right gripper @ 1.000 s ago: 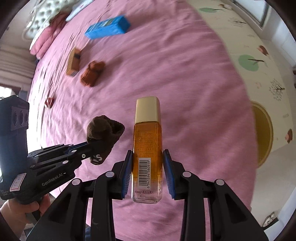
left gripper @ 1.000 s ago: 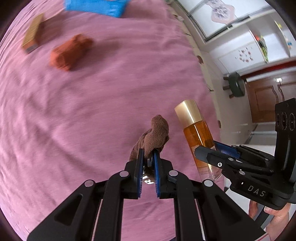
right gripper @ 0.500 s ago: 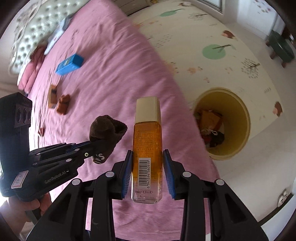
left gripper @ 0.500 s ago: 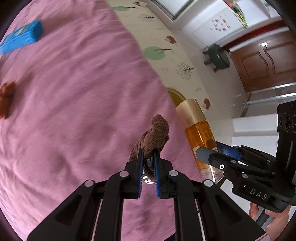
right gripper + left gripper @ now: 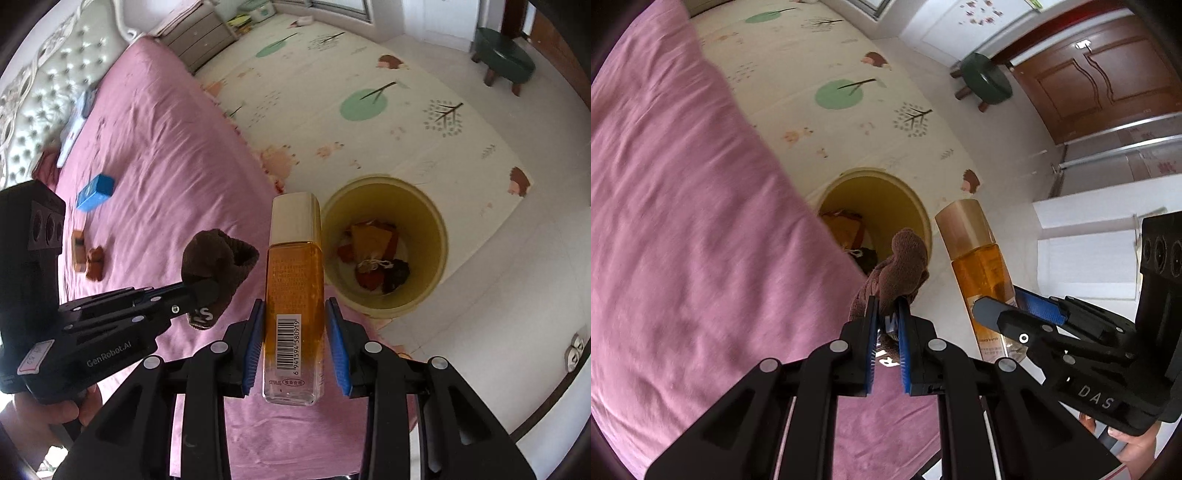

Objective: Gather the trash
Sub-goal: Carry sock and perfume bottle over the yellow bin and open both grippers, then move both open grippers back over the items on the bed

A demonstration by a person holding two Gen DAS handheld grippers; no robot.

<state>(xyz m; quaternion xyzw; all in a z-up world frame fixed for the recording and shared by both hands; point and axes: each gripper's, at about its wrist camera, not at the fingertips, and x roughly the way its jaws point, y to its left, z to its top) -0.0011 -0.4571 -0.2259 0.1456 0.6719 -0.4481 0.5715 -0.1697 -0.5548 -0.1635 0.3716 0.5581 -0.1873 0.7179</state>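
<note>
right gripper clamping bottle beside bin

Both grippers have swung off the middle of the pink bed toward its floor-side edge. The yellow bin, out of sight a second ago, now lies just past that edge, near the amber bottle and, seemingly, behind the brown sock.
</note>
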